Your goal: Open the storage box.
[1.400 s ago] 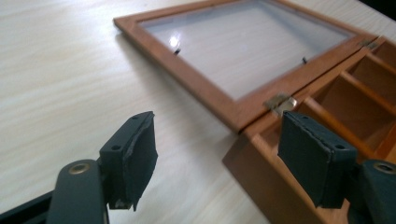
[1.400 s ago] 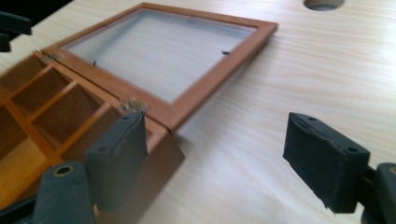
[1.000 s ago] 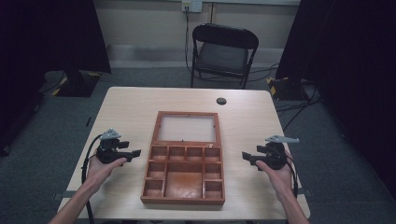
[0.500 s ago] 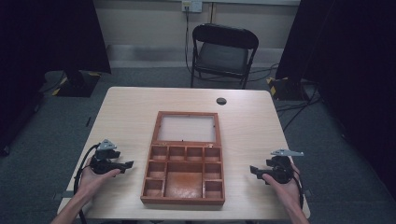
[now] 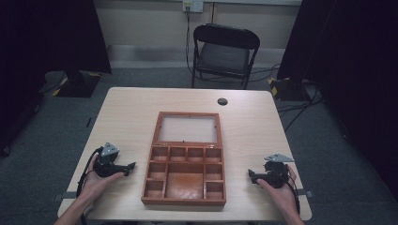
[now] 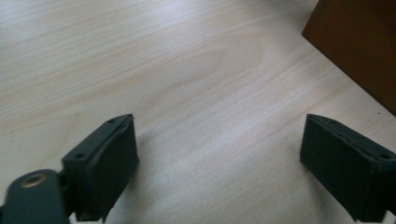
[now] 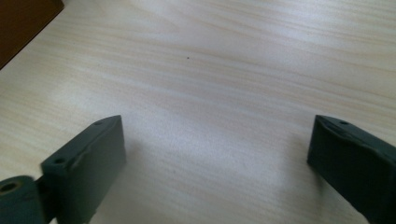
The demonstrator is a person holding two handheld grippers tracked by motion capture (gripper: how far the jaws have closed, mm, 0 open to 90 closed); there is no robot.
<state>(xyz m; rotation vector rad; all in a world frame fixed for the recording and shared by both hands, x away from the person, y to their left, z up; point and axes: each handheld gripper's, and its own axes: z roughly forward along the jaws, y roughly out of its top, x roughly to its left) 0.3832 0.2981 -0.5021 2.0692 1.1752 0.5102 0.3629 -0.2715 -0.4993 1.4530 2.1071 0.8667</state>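
Wooden box [image 5: 184, 164] sits mid-table, lid flipped open toward far side, compartments look bare. My left gripper [image 5: 127, 166] parked just left of box near edge, jaws spread wide, nothing between them, just tabletop [image 6: 187, 84]. My right gripper [image 5: 252, 176] off to right of box, bit further away, also wide open, holding zip. Both low over table.
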